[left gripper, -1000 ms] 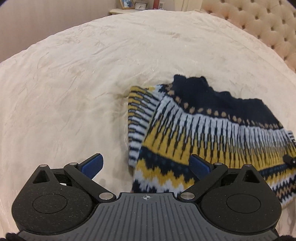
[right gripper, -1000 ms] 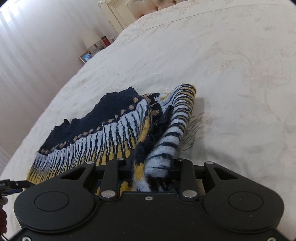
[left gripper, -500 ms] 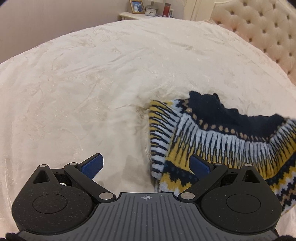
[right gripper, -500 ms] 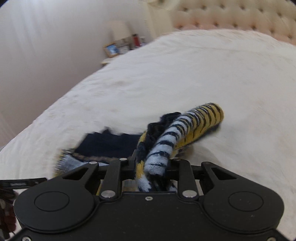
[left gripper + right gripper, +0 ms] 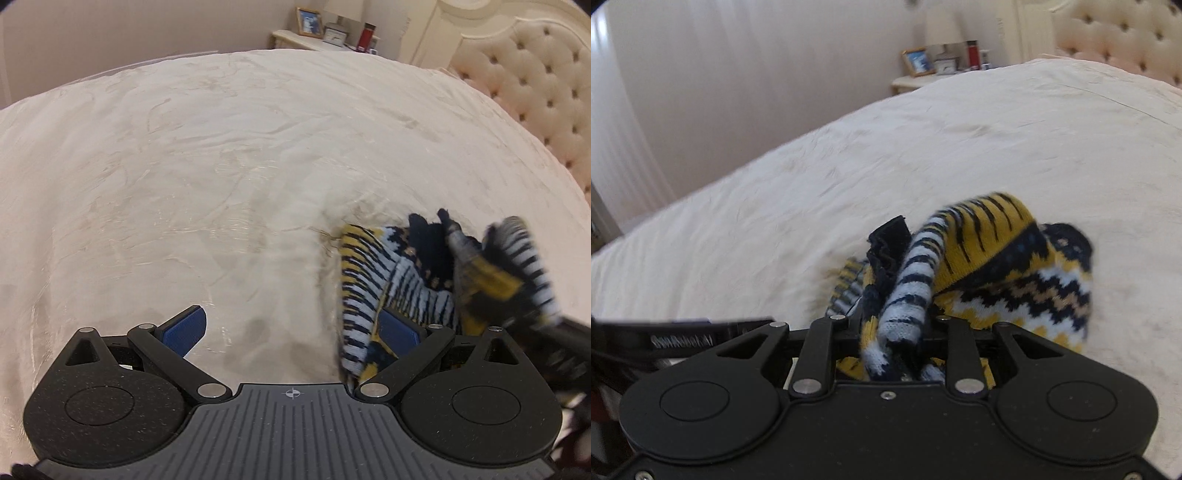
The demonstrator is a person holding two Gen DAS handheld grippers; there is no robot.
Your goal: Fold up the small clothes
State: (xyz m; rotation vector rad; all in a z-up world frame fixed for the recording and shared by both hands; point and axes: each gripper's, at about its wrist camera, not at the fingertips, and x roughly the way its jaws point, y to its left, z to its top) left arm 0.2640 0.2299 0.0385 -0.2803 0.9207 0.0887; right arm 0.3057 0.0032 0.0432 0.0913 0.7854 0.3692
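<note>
The left gripper (image 5: 290, 330) has its jaws spread wide, the two blue pads (image 5: 184, 326) far apart and angled outward, nothing caught between them; its right pad sits just against the near edge of the patterned sweater (image 5: 369, 280). The right gripper (image 5: 886, 332) has its jaws drawn close together, pinching a bunched fold of the sweater (image 5: 997, 269) that rises out from between the fingers. In the left wrist view the right gripper (image 5: 546, 325) shows blurred at the right edge, raised and tilted.
</note>
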